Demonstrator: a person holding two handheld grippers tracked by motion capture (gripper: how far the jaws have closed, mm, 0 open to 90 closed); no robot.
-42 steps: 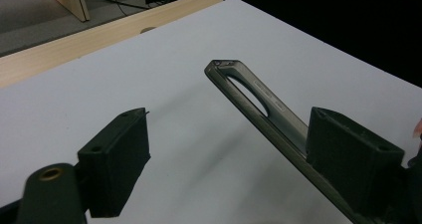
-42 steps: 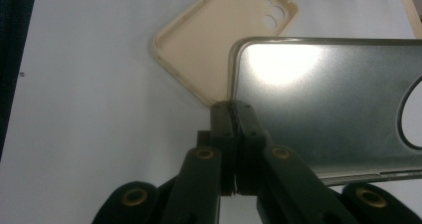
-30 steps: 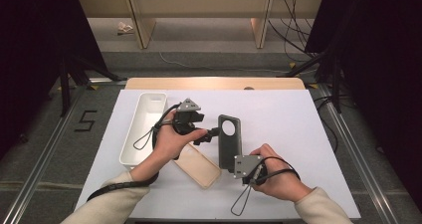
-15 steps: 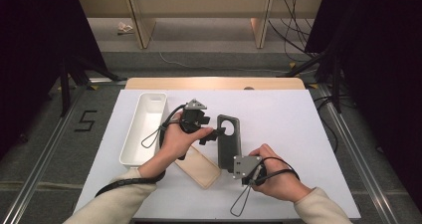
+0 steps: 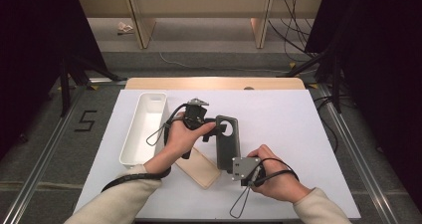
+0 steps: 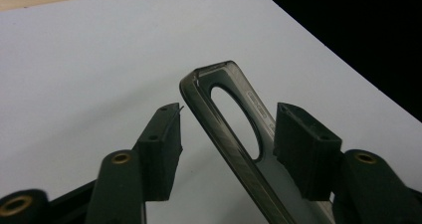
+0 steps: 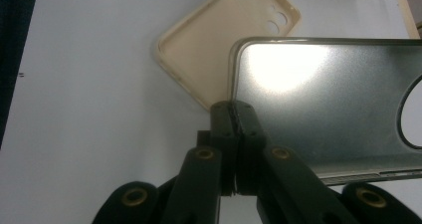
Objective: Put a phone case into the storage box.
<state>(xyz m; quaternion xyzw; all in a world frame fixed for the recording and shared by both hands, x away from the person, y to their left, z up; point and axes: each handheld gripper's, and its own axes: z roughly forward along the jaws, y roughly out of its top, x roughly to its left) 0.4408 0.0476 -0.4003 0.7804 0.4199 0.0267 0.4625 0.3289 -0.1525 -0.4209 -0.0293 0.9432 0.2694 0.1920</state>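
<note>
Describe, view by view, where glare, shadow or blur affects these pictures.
Right gripper view: a bright glare patch sits on the grey phone case, and the beige case behind looks soft. Left gripper view: the black pads are blurred and the background is black. High view: the white table is evenly lit, with dark surroundings.

cases: 2 (grey; beige) | trays: 1 | grippers: 2, seemingly

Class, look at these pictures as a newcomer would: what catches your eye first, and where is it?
The dark translucent phone case mid-table: the right gripper is shut on one corner, while the left gripper, jaws just closing, straddles its camera-hole end without touching. A beige phone case lies beneath the hands, and a white tray sits at the left.
</note>
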